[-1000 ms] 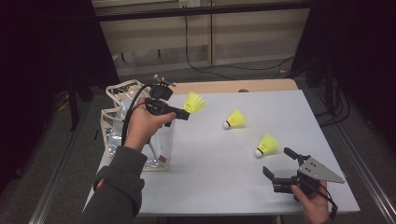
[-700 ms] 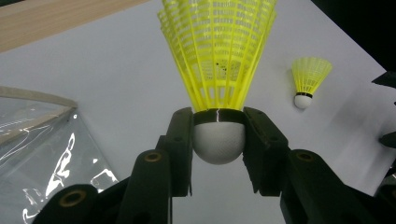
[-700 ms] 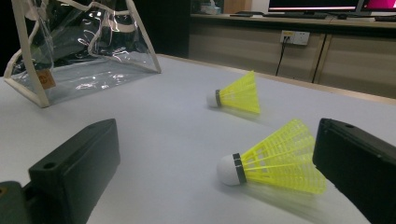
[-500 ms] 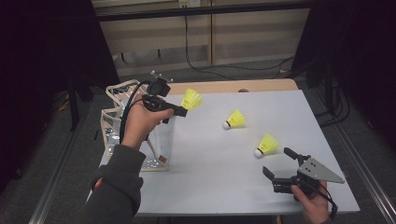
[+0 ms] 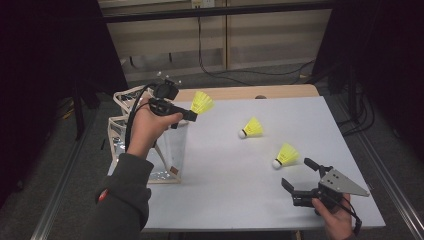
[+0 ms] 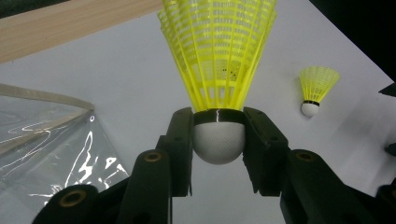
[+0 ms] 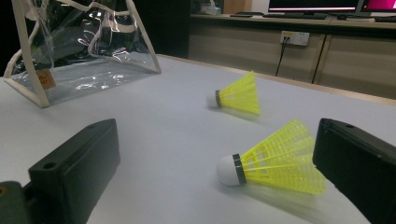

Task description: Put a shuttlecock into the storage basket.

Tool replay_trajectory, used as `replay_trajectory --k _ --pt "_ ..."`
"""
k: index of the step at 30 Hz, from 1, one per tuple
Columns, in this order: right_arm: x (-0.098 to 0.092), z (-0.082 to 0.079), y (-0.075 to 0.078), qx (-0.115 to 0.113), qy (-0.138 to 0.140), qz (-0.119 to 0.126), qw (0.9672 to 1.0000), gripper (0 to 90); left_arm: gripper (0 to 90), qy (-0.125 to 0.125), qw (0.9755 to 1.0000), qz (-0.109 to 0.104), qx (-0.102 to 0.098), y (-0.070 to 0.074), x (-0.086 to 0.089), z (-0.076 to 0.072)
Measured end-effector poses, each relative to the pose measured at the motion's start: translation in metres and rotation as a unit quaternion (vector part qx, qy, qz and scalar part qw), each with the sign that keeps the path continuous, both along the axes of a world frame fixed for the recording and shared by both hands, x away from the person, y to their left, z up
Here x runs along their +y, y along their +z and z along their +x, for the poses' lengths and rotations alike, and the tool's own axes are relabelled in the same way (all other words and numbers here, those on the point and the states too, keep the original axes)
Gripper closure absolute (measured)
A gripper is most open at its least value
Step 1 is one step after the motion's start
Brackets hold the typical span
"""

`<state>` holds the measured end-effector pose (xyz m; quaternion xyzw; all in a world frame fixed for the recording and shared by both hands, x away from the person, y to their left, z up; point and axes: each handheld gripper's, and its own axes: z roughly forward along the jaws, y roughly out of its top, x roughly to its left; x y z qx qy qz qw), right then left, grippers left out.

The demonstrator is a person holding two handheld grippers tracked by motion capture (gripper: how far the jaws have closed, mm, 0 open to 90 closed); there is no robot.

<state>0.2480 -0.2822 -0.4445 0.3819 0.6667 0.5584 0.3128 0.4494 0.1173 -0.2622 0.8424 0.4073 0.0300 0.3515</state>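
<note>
Over the table's [image 5: 250, 200] left edge my left gripper [image 5: 189, 114] is clamped on the white cork of a yellow shuttlecock [image 6: 218, 84], held just beside the clear bag [image 5: 125, 131]. To drop it in well I would first bring the skirt squarely over the bag's mouth, then let go. My right gripper [image 5: 299, 181] rests low with jaws wide apart, nothing between the pads, two more shuttlecocks [image 5: 286, 155] lying ahead. I cannot make out how wide the bag's opening gapes, because my forearm covers it.
</note>
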Motion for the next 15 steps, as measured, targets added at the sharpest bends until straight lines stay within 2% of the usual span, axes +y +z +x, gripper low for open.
replay_trajectory --k 7,15 --pt "0.0002 0.0 -0.0001 0.001 0.001 -0.001 1.0 0.7 65.1 0.0 1.0 0.001 -0.002 0.0027 0.0027 0.0026" --pt "-0.0001 -0.0001 0.0003 -0.002 -0.001 -0.001 1.0 0.7 65.0 0.013 0.9999 -0.003 -0.001 0.008 0.0076 0.0058"
